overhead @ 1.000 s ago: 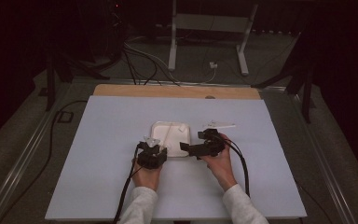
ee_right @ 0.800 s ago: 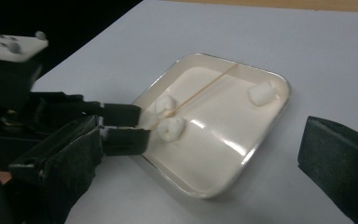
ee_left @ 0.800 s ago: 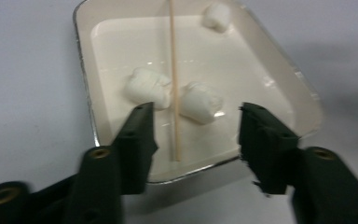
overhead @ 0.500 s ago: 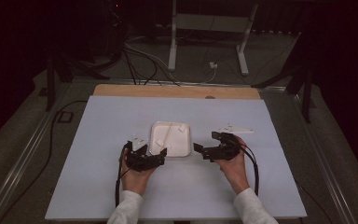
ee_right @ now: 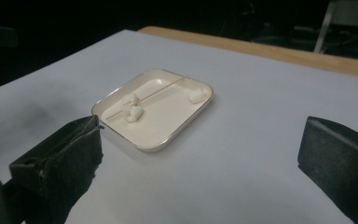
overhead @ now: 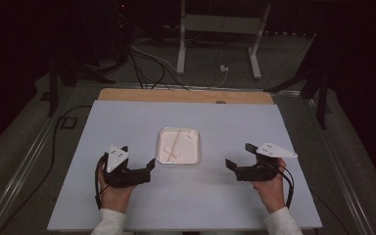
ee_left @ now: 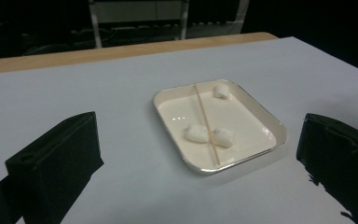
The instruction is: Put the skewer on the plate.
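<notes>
Both the left gripper (overhead: 149,165) and the right gripper (overhead: 231,164) rest wide open and empty on either side of the tray (overhead: 194,159) at mid-table, where three cotton balls (ee_left: 196,133) and a stick (ee_left: 207,122) lie, so the work looks finished or not begun.

The room is dim and dark past the table (overhead: 127,122), whose pale top catches soft overhead light. The tray (ee_left: 279,133) rim shows small glints. Both gripper views are grainy, with near jaws blurred and nearly featureless black.
</notes>
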Tool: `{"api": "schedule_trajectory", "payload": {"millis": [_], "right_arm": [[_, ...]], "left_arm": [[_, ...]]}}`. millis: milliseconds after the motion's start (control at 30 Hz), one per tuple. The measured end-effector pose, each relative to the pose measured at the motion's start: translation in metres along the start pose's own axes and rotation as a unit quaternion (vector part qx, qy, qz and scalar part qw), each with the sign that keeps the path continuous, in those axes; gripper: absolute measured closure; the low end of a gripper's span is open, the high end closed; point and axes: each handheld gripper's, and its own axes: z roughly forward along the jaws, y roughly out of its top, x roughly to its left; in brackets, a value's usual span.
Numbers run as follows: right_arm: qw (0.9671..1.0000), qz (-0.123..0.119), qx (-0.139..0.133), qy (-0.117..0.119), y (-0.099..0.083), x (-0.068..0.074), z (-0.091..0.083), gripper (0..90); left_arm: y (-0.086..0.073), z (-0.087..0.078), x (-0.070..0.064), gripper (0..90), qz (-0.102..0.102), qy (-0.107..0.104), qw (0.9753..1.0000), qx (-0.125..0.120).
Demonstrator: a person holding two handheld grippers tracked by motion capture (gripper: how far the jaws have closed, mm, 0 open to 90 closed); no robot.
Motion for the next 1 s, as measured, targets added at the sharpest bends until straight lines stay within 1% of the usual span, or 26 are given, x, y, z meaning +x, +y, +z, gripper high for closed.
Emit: {"api": "schedule_trajectory", "payload": {"millis": [100,167,300,433,500,567,767,900,1000], "right_arm": [[0.9998,-0.002,-0.018,-0.005,-0.008,-0.004,-0.013,0.0],[0.9998,0.000,-0.020,-0.008,-0.014,-0.007,-0.019,0.0],[0.9996,0.006,-0.020,-0.019,-0.025,-0.013,-0.029,0.0],[0.9993,0.004,-0.024,-0.028,-0.032,-0.016,-0.037,0.0],[0.9991,-0.002,-0.024,-0.036,-0.035,-0.016,-0.040,0.0],[0.9989,0.002,-0.029,-0.038,-0.036,-0.017,-0.043,0.0],[0.9978,0.005,-0.048,-0.045,-0.037,-0.020,-0.054,0.0],[0.9972,0.006,-0.055,-0.051,-0.035,-0.021,-0.060,0.0],[0.9966,0.005,-0.062,-0.054,-0.035,-0.022,-0.064,0.0]], "left_arm": [[-0.004,-0.013,0.007,0.7,0.006,0.001,0.9999,-0.012],[-0.007,-0.021,0.010,0.7,0.012,0.000,0.9998,-0.018],[-0.011,-0.033,0.014,0.7,0.035,0.001,0.9989,-0.032],[-0.015,-0.040,0.019,0.7,0.041,-0.004,0.9983,-0.042],[-0.018,-0.043,0.021,0.7,0.041,-0.002,0.9982,-0.044],[-0.021,-0.045,0.024,0.7,0.041,0.002,0.9982,-0.044],[-0.027,-0.053,0.035,0.7,0.023,0.013,0.9978,-0.060],[-0.029,-0.056,0.037,0.7,0.022,0.022,0.9975,-0.064],[-0.030,-0.060,0.039,0.7,0.017,0.029,0.9970,-0.070]]}}
